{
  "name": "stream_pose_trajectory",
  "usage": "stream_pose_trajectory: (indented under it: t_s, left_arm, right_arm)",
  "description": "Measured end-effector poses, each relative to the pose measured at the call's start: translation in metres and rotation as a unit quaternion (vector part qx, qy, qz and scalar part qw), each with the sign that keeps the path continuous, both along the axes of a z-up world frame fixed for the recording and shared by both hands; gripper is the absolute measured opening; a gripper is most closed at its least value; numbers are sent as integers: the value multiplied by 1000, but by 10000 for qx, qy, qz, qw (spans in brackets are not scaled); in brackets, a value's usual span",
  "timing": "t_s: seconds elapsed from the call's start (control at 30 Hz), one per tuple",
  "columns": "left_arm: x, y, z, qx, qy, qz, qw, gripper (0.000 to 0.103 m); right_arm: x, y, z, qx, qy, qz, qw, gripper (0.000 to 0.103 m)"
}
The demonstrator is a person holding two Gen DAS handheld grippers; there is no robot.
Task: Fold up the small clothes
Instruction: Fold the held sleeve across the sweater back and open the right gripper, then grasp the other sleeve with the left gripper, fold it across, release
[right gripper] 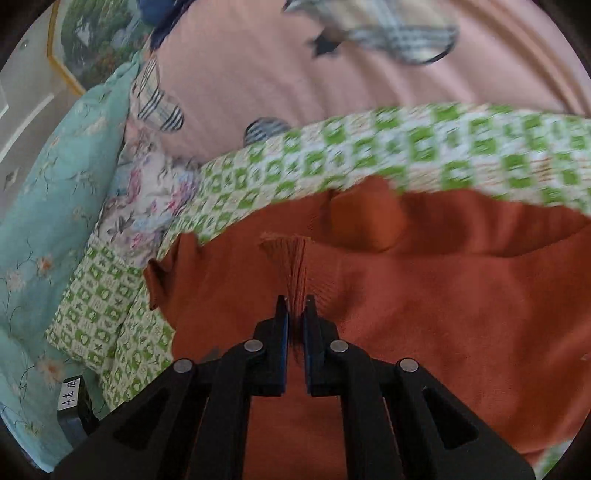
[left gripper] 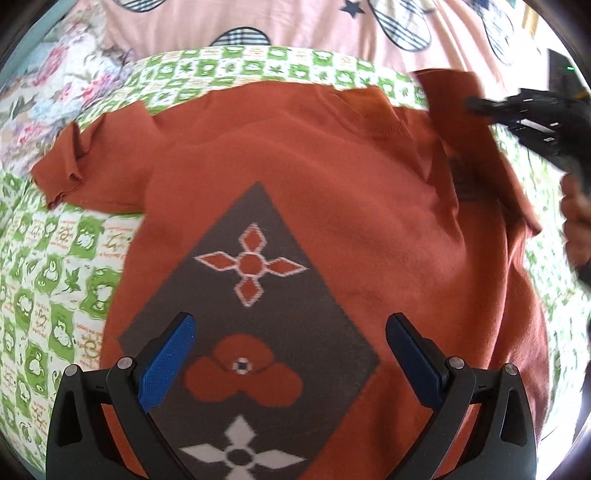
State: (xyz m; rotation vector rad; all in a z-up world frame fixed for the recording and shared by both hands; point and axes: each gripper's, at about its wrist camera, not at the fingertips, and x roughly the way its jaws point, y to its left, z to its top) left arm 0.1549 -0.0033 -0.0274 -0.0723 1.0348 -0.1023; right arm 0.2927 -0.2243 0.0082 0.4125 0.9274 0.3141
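A small rust-orange knit sweater (left gripper: 332, 206) with a grey diamond panel of flower motifs lies on a green-and-white patterned cloth (left gripper: 48, 288). My left gripper (left gripper: 290, 326) hovers open over the grey panel, nothing between its blue pads. In the left wrist view my right gripper (left gripper: 476, 105) comes in from the right, lifting the sweater's right sleeve (left gripper: 461, 122) over the body. In the right wrist view the right gripper (right gripper: 295, 304) is shut on the sleeve's ribbed cuff (right gripper: 291, 258), with the sweater (right gripper: 443, 295) spread below. The left sleeve (left gripper: 70, 162) lies flat at the left.
The patterned cloth (right gripper: 369, 147) lies on a bed with a pink sheet (left gripper: 295, 26) behind. A floral quilt (left gripper: 48, 92) and a teal floral cover (right gripper: 44, 206) lie at the left. A person's hand (left gripper: 576, 221) holds the right gripper at the right edge.
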Motion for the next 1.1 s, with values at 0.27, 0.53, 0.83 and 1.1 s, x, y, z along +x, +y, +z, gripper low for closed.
stream_pose_trajectory:
  t_s: [0.27,0.53,0.83,1.1]
  left_arm:
    - [26,31,-2,-1187,-32,-88,9929,103]
    - [85,31,-8,-1788,-73,-249,9836,103]
    - [148,17,-22,-1776,-258,-319,9832,35]
    - [138,52,8,-1123,-951,-74,9891,5]
  right_arm:
    - [26,66,-48,865,405,588,9937,14]
    - [-20,28,-13,1200,-106,74,9927,44]
    - [-119,-80,15,690,-412,-1401,9869,45]
    - [-138,-164,-1,109,-76,-2356,9718,45]
